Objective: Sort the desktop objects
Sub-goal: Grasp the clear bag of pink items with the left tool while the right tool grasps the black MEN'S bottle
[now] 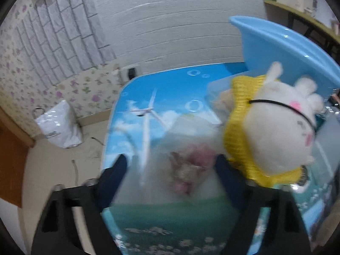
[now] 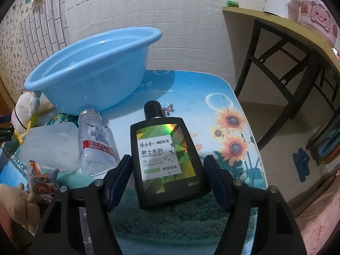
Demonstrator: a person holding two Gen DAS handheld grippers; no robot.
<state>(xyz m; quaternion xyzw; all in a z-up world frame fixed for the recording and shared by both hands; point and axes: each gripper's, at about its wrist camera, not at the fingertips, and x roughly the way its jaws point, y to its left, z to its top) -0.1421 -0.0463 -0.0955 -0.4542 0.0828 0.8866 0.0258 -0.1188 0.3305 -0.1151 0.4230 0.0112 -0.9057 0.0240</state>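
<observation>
Currently the right tool (image 2: 167, 178) straddles a black bottle (image 2: 165, 159) lying flat on the desk (image 2: 191, 89), cap pointing away toward the wall. Both blue pads flank the bottle's lower half; the left pad sits just beside its edge, and a narrow gap shows between the right pad and the bottle, so the jaws are open around it, not pressing. Left of the black bottle lies a clear bottle (image 2: 95, 144) with a red-and-white label, then a clear plastic box (image 2: 48, 144). A snack packet (image 2: 40, 180) lies at the near left. A blue basin (image 2: 91, 70) stands behind these, toward the wall.

The left tool (image 1: 170, 170) is over the desk's (image 1: 136, 97) left part with a blurred clear bag (image 1: 189, 170) holding something pink between its fingers. The view is smeared there; whether the pads press on the bag cannot be told. A white plush toy (image 1: 280, 127) in a yellow knit top lies just right of the right finger, partly over it in the view. The blue basin (image 1: 276, 48) stands beyond the toy.
</observation>
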